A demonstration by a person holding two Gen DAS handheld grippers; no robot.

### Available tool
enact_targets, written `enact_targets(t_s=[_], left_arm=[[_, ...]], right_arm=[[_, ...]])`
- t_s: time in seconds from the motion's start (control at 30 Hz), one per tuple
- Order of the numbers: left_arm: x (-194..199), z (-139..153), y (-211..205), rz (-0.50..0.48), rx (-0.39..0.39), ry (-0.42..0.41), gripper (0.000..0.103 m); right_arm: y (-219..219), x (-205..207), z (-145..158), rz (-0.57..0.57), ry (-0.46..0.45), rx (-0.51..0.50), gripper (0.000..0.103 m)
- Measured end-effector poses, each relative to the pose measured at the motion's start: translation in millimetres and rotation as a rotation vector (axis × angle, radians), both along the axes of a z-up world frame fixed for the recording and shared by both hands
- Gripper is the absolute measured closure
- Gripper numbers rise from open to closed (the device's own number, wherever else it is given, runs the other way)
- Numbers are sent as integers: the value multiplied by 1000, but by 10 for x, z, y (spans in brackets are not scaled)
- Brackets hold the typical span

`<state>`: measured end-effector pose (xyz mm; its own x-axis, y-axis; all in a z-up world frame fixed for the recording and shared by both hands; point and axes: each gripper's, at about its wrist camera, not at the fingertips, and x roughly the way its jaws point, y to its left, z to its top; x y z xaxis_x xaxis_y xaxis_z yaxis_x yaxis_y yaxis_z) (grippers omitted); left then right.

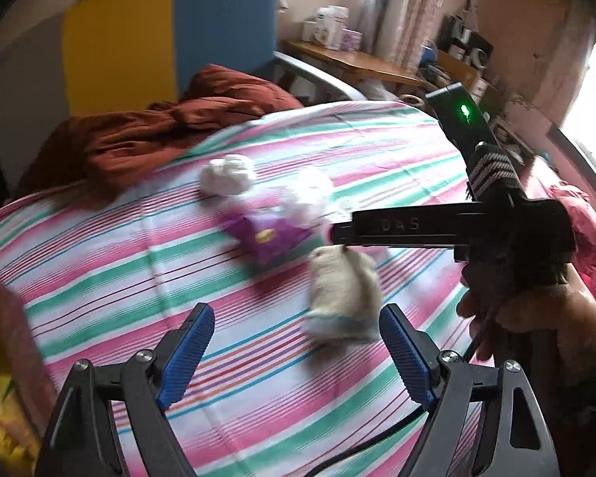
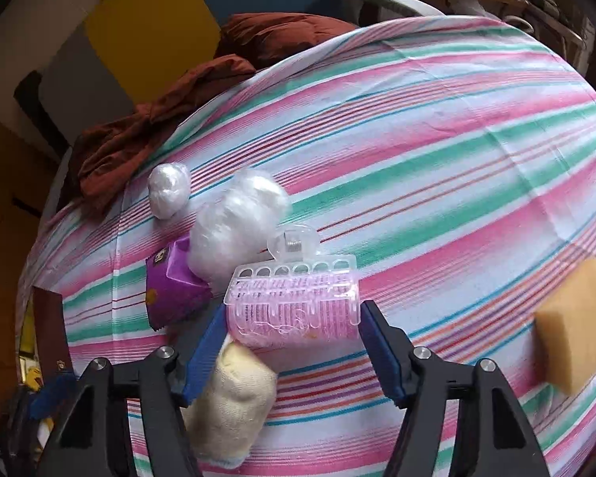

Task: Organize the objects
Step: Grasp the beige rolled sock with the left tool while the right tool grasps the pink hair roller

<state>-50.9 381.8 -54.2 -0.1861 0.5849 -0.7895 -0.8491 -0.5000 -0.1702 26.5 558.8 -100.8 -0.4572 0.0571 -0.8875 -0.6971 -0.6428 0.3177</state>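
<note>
In the right wrist view my right gripper (image 2: 292,328) is shut on a pink hair roller with a clear clip (image 2: 298,298), held just above the striped bedsheet (image 2: 437,159). Beside it lie a purple packet (image 2: 171,290), a large white plastic wad (image 2: 234,230), a small white wad (image 2: 169,190) and a cream rolled sock (image 2: 230,397). An orange sponge (image 2: 580,322) lies to the right. In the left wrist view my left gripper (image 1: 298,353) is open and empty above the sheet, short of the sock (image 1: 345,298) and the purple packet (image 1: 268,238). The right gripper's body (image 1: 437,226) reaches in from the right.
A rumpled rust-red blanket (image 1: 171,127) lies at the head of the bed against a yellow and blue headboard (image 1: 171,39). A wooden table with boxes (image 1: 349,55) stands behind. A box with yellow contents (image 1: 4,357) sits at the bed's left edge. Pink cloth (image 1: 588,238) lies on the right.
</note>
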Motion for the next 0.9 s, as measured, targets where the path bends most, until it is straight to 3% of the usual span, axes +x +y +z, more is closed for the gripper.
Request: enact_targets(t_s=[0.17,0.4,0.63,0.7,0.9], left_arm=[[-5,-120,246,-56,-2,-53,22],[-81,-306,472,-85,-33,-109,40],[-96,-486,523,-104,-40,-220,41],[-70,-475,502,-107,-21,-216,51],[15,-403,377,-69,-37,-134,54]], right_arm=[[55,72,-5,-26,5,-35,35],[91,80,3,-44,-33,2,35],[86,99,16,-24,-56,40,35],[79,91,18,-17,-61,51,35],[78,86,29,-8,-66,71,35]])
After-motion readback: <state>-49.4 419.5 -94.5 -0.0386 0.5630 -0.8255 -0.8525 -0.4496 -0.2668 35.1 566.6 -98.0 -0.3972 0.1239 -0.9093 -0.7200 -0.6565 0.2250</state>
